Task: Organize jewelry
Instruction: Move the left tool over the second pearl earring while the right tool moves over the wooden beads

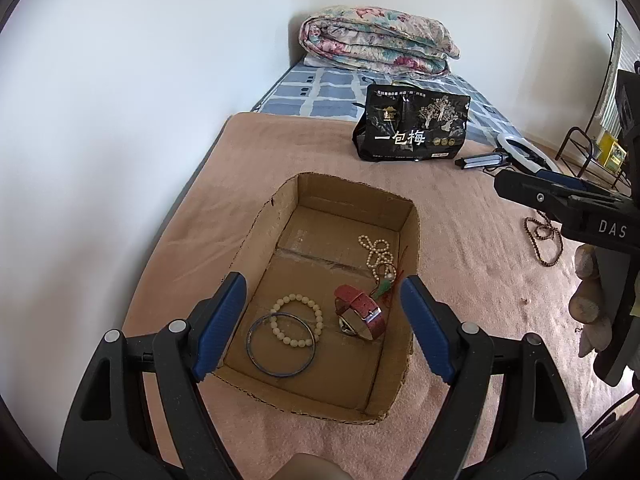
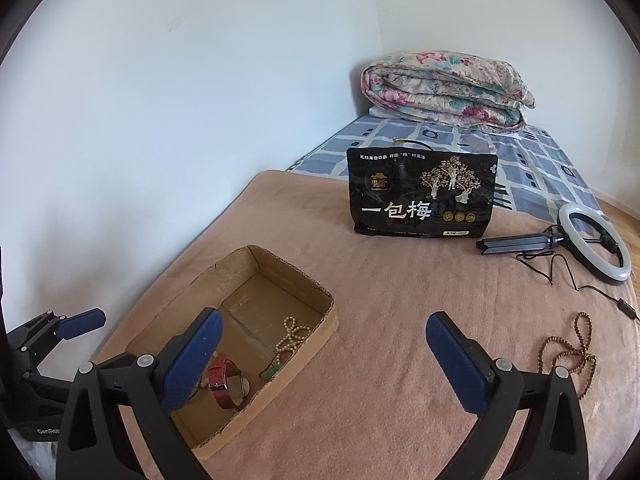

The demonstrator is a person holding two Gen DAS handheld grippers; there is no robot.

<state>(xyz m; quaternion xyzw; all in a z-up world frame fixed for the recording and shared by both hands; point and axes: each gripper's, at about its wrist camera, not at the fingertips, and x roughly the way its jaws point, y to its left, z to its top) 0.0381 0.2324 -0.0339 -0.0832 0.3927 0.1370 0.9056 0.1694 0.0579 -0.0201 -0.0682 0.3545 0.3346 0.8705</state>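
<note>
— Where's the jewelry?
— Red-strapped watch (image 1: 360, 312), bangle (image 1: 280, 346) and pearl strand (image 1: 376, 254) lie in the cardboard box (image 1: 412, 240); brown bead necklace (image 2: 568, 344) lies on the bed's blanket (image 2: 380, 320).
— Grippers?
— Left hand-held gripper (image 1: 322, 322) and right hand-held gripper (image 2: 324, 360) both released, empty.

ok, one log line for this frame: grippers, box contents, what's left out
left gripper: open, over cardboard box | right gripper: open, empty | boxed: bangle, watch | out: brown bead necklace

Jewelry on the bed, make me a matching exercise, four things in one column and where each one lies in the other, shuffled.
1. watch
2. brown beads
3. ring light
4. quilt

A. loose on the pink blanket, right of the box
B. folded at the far end of the bed
C. inside the box
D. right of the black bag

Pairs: 1-C, 2-A, 3-D, 4-B
</note>
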